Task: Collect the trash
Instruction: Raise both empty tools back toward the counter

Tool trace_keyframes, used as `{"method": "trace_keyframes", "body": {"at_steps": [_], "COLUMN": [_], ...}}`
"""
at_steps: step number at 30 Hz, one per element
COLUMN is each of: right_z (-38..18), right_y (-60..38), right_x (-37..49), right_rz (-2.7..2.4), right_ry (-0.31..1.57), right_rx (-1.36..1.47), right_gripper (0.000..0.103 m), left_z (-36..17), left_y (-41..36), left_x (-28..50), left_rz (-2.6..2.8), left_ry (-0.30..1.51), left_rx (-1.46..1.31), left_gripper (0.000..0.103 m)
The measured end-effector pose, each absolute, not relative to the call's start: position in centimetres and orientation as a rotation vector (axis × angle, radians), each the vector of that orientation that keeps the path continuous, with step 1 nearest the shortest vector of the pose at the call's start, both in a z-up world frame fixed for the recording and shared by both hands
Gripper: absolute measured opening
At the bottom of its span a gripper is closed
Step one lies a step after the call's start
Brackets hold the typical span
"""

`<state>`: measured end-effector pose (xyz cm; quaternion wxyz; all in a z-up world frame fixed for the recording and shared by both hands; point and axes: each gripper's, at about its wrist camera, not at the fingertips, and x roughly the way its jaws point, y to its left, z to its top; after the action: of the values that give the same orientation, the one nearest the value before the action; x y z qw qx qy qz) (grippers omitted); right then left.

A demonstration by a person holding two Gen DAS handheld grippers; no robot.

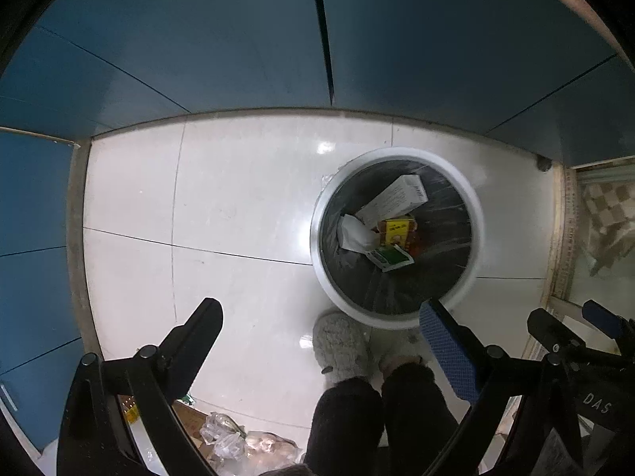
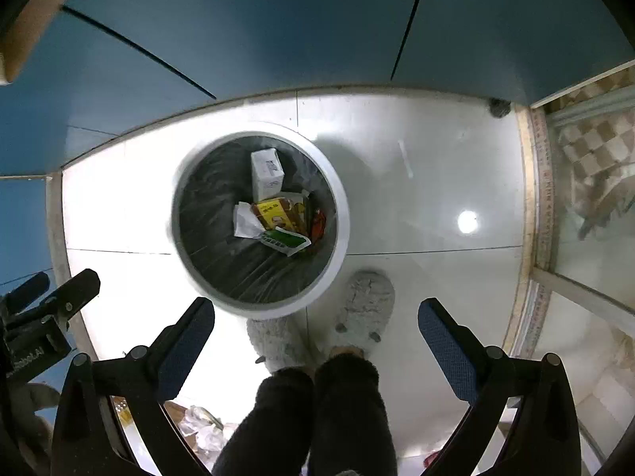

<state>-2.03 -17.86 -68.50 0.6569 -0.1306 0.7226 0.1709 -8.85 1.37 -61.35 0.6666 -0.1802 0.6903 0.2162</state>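
A round white-rimmed trash bin (image 1: 478,214) with a dark liner stands on the floor; it also shows in the right wrist view (image 2: 341,214). Inside lie a white carton (image 1: 397,198) (image 2: 266,172), a yellow packet (image 1: 397,231) (image 2: 274,214), a green-and-white packet (image 1: 391,258) (image 2: 285,241) and white paper (image 1: 353,234) (image 2: 244,221). My left gripper (image 1: 323,309) is open and empty, high above the floor, left of the bin. My right gripper (image 2: 317,311) is open and empty, above the bin's near edge.
Blue cabinet fronts (image 1: 238,39) close off the far side and left. The person's legs and grey slippers (image 1: 341,345) (image 2: 367,303) stand just before the bin. Crumpled plastic and cardboard (image 1: 226,440) lie at the lower left. A glass door frame (image 2: 539,206) runs along the right.
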Motion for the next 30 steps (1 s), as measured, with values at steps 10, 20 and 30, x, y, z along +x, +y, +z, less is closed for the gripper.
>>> {"method": "trace_keyframes", "body": {"at_steps": [10,20,30], "right_z": [-52.2,-35.2,-24.5], "right_y": [-18.6,-19.7,-19.9], "right_x": [-4.1,-8.5,-7.1], "right_rz": [0.408,0.436,0.498], "right_ry": [1.518,1.452,1.395], "right_rx": [-0.294,-0.28,-0.074], "right_gripper": [0.103,0.103,0.103], "left_z": [-47.9,-34.8,-23.4], "left_y": [0.5,-0.6,1.3], "left_x": [-11.8,-15.8,-13.9], "left_rz": [0.471,0.421,0.495], "left_ry": [1.488,1.413,1.228], "left_rx": [-0.43,-0.421,-0.309], "left_gripper": [0.101,0.101,0.101]}}
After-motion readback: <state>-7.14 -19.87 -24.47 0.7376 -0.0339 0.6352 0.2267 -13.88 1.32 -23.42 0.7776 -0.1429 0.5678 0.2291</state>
